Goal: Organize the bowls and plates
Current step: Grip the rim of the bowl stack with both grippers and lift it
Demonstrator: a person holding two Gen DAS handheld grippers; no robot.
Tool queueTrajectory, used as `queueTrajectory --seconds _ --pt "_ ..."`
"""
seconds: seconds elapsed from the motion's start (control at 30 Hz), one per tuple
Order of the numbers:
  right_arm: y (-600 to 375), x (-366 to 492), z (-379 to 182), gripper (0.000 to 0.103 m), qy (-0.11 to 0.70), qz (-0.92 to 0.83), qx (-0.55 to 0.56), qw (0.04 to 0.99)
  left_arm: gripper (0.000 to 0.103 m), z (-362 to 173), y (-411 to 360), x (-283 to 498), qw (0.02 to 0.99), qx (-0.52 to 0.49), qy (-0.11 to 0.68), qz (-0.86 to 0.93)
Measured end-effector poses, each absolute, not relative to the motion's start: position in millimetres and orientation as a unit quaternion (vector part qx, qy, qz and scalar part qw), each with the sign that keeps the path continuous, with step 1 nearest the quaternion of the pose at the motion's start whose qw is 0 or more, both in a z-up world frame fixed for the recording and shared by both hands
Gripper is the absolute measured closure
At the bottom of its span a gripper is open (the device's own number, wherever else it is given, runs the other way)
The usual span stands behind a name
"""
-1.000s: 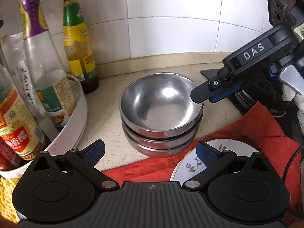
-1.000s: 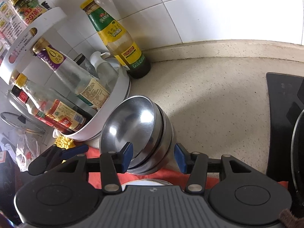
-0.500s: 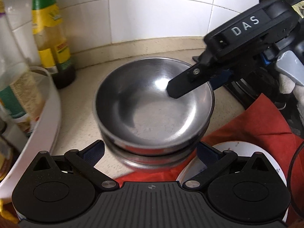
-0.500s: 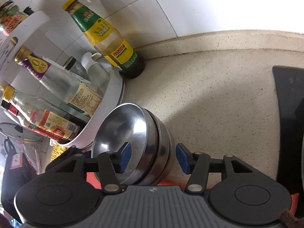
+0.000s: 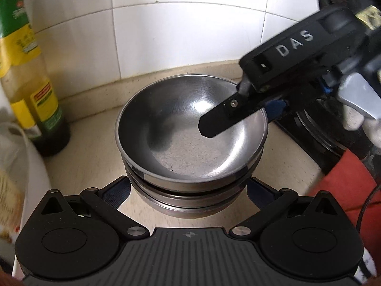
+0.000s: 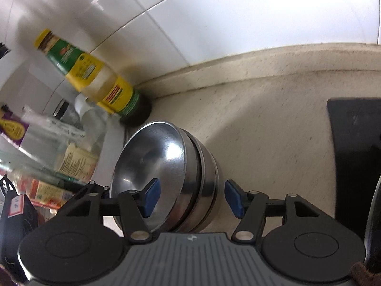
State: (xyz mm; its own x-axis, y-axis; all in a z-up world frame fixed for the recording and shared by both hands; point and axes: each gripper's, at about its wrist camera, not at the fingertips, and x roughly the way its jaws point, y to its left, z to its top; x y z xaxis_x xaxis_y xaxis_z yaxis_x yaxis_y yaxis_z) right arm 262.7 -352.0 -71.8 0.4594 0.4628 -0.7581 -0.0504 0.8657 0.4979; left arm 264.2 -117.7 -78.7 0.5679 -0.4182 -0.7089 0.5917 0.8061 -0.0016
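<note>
Bowl stack (image 5: pixel 190 157) on counter (image 6: pixel 273 128), between the wide-open left gripper's (image 5: pixel 188 190) fingers, untouched. Right gripper (image 6: pixel 193 197) straddles the stack's rim, one finger inside the top bowl; jaws opening, pads clear. Bottle (image 6: pixel 95 78) beyond.

The left hand-held gripper (image 5: pixel 189 191) had a black body with a ribbed grey plate at its centre, two round black discs at the sides, and angled black links fastened with silver screws, ending in dark blue pads. The right hand-held gripper (image 6: pixel 190 197) was built the same, its pads a brighter blue. Seen from the left wrist view, its black housing bore raised white letters "DAS", a small screw on the finger, and a silver trigger lever. A white glove (image 5: pixel 371 131) covered the hand behind it. A thin black cable (image 5: pixel 366 202) trailed at the right.
</note>
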Motion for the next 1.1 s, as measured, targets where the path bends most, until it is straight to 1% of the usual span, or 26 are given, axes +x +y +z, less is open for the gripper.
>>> queueTrajectory --seconds 0.2,0.23,0.33,0.47,0.73,0.83,1.1 --pt "-353.7 280.3 -80.5 0.042 0.494 0.172 0.207 0.827 0.000 -89.3 -113.4 258.2 0.884 0.128 0.326 -0.310" --pt "-353.1 281.8 -83.6 0.038 0.496 0.177 0.209 0.824 0.000 -91.7 -112.5 260.2 0.882 0.129 0.329 -0.312" --pt "-348.3 285.1 -88.8 0.034 0.497 0.190 0.204 0.822 0.000 -103.2 -107.4 264.2 0.877 0.129 0.345 -0.308" --pt "-345.7 293.2 -93.2 0.034 0.503 0.203 0.192 0.818 0.000 -114.3 -110.3 274.5 0.872 0.137 0.355 -0.308" --pt "-348.9 305.2 -98.8 0.034 0.505 0.241 0.180 0.809 0.000 -115.3 -126.4 279.8 0.867 0.164 0.333 -0.333" --pt "-345.7 309.6 -106.0 0.035 0.520 0.252 0.183 0.796 0.000 -115.3 -134.3 280.4 0.868 0.178 0.321 -0.334" --pt "-352.4 310.1 -109.6 0.035 0.505 0.249 0.205 0.801 0.000 -115.2 -148.3 280.5 0.873 0.163 0.335 -0.316"
